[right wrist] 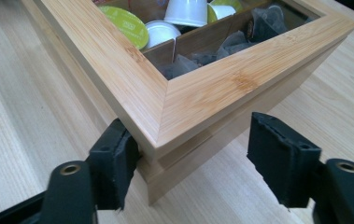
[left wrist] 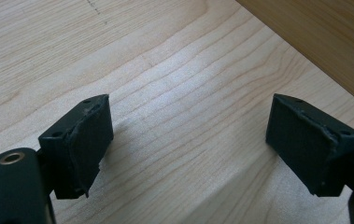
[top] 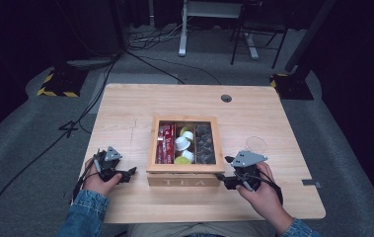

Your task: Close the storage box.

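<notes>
Right tongs (right wrist: 191, 161) agape astride bamboo tea box (right wrist: 202, 100) corner; left tongs (left wrist: 188, 144) open, empty.

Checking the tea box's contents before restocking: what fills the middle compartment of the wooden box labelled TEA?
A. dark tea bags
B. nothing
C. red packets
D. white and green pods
D: in the high view the wooden box labelled TEA holds white and green pods in its middle compartment.

a shut bamboo tea box (right wrist: 198, 93) with a windowed lid, pods and dark sachets seen inside, is set level with its near corner between the right gripper's fingers (right wrist: 114, 163), one side touching, the other apart.
</notes>
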`<state>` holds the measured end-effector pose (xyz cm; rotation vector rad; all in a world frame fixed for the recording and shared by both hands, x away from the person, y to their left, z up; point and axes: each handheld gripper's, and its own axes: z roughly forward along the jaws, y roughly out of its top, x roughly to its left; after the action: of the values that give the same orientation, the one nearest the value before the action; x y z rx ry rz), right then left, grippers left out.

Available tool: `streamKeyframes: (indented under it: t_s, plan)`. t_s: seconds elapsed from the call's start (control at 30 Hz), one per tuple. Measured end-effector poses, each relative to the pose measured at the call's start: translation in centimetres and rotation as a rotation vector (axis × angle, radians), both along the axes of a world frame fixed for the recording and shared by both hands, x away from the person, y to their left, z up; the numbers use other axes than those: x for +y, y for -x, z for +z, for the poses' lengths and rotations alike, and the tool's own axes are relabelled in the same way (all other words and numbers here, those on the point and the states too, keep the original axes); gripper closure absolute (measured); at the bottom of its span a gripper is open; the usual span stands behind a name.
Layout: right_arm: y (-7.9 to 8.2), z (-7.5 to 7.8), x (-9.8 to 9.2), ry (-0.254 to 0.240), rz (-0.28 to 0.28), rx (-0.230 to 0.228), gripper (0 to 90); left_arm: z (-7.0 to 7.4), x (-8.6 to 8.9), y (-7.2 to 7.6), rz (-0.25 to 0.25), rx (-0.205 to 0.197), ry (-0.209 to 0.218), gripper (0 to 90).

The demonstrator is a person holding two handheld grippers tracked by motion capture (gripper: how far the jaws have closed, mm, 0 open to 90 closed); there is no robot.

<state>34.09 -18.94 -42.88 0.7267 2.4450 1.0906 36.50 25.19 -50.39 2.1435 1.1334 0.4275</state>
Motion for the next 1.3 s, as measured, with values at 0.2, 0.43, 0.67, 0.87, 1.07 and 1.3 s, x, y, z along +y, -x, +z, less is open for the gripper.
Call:
streamKeyframes:
  t_s: [0.2, 0.43, 0.67, 0.87, 1.07, 1.3]
  plan:
    - [0.4, -0.4, 0.1, 0.044, 0.018, 0.036, 28.1, 0.0, 0.0, -0.1, -0.001, -0.002, -0.002, 15.1]
    - [0.5, 0.3, -0.3, 0.020, 0.003, 0.025, 24.6, 0.0, -0.1, 0.0, 0.005, -0.002, 0.002, 15.3]
    - [-0.2, 0.9, -0.7, -0.064, 0.034, 0.040, 20.0, 0.0, 0.1, 0.7, 0.006, 0.000, 0.002, 15.3]
    - [-1.2, 2.5, -2.3, -0.102, 0.073, 0.057, 16.2, -0.1, 0.4, 1.4, 0.005, -0.002, 0.004, 15.3]
    - [-2.0, 3.5, -5.2, -0.135, 0.018, 0.036, 16.0, 0.0, 0.7, 2.0, 0.010, 0.001, 0.004, 15.3]
    - [-2.7, 3.6, -9.2, -0.116, -0.089, 0.033, 16.2, -0.1, 0.8, 2.1, 0.016, 0.000, 0.005, 15.3]
